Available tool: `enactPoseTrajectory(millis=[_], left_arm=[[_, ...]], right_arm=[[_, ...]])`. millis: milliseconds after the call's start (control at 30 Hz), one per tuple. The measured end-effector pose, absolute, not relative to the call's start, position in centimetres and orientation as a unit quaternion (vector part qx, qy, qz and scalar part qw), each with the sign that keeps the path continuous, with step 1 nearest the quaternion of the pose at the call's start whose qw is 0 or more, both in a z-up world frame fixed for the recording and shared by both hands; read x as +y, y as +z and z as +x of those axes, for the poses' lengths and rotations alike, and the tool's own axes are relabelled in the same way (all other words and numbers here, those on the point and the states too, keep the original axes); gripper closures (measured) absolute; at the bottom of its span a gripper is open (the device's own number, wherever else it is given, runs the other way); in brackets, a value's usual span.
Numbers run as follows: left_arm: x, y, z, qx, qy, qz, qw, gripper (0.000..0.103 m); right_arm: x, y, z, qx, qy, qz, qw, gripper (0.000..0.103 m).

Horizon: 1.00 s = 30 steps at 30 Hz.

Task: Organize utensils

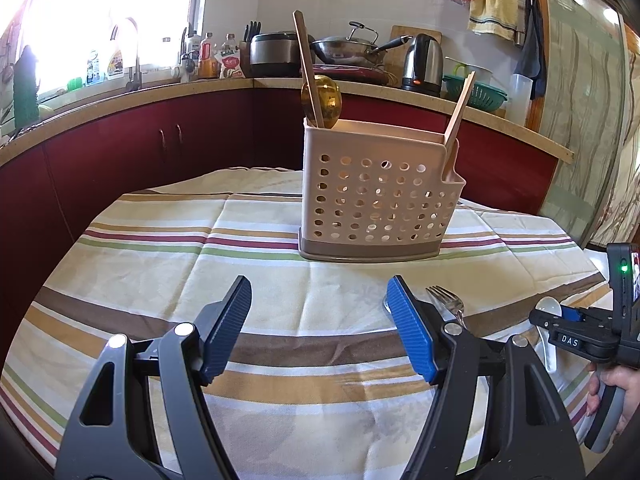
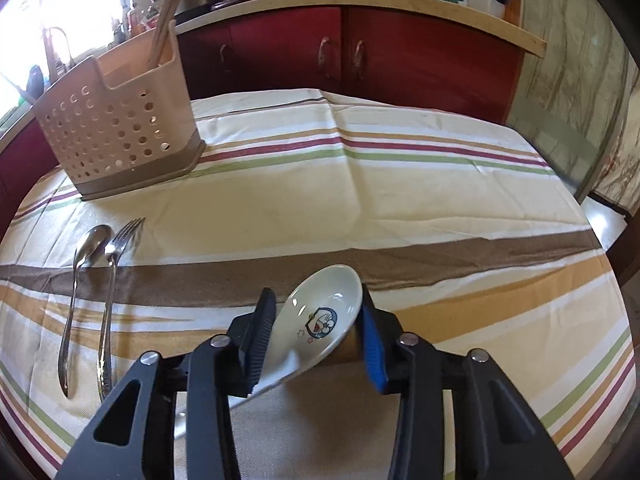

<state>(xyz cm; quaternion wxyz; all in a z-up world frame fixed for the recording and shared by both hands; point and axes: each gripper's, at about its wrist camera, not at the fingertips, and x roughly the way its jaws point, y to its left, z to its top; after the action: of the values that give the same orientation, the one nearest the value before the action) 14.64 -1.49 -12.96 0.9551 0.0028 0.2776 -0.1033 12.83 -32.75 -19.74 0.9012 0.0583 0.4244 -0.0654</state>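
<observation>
The soup spoon (image 2: 320,312), with a cartoon cat printed inside, lies on the tablecloth (image 2: 360,184) near the utensil basket (image 2: 116,132), clamped by the right gripper (image 2: 316,340), marked "DAS". The left gripper (image 1: 320,328) hangs spread, empty.

— What did the left hand-held gripper (image 1: 318,330) look like?
— Black triangular-cutout arms, silver rivets, ribbed blue pads.
— And the right hand-held gripper (image 2: 316,340)?
— Same build; its body carried white "DAS" lettering and a green light.

Left claw (image 1: 318,330) hangs open and empty. Right claw (image 2: 316,340), angled down, grips the ceramic spoon (image 2: 320,316); a hand (image 1: 616,390) grasps its handle.
</observation>
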Motion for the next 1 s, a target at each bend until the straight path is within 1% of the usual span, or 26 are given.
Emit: enactPoseTrajectory(millis=[33, 67, 133, 367, 567, 800, 933, 1000], left_arm=[[-1.5, -13.0, 14.6, 0.277, -0.103, 0.004, 0.955, 0.034], [-1.5, -13.0, 14.6, 0.276, -0.103, 0.004, 0.956, 0.034], [-1.6, -13.0, 14.7, 0.275, -0.104, 0.004, 0.956, 0.034], [-1.4, -12.8, 14.9, 0.273, -0.103, 0.001, 0.957, 0.034], [-1.0, -12.3, 15.6, 0.267, -0.105, -0.011, 0.958, 0.034], [-0.8, -12.1, 16.4, 0.265, -0.103, -0.015, 0.959, 0.034], [-0.6, -11.9, 17.1, 0.263, -0.100, -0.019, 0.960, 0.034], [-0.3, -11.8, 17.5, 0.263, -0.098, -0.021, 0.960, 0.034]], right_arm=[[-32.7, -19.4, 12.8, 0.421, -0.062, 0.056, 0.903, 0.088], [-32.5, -19.2, 12.9, 0.419, -0.056, 0.054, 0.905, 0.091], [-32.1, -18.9, 13.3, 0.416, -0.048, 0.047, 0.907, 0.093], [-30.9, -16.6, 13.3, 0.368, -0.022, 0.044, 0.928, 0.093], [-29.5, -12.2, 14.6, 0.267, 0.008, 0.029, 0.963, 0.093], [-27.6, -6.9, 18.7, 0.124, 0.054, 0.008, 0.991, 0.093], [-26.4, -6.0, 21.4, 0.064, 0.085, -0.004, 0.994, 0.093], [-25.7, -6.2, 22.6, 0.049, 0.092, -0.012, 0.994, 0.093]])
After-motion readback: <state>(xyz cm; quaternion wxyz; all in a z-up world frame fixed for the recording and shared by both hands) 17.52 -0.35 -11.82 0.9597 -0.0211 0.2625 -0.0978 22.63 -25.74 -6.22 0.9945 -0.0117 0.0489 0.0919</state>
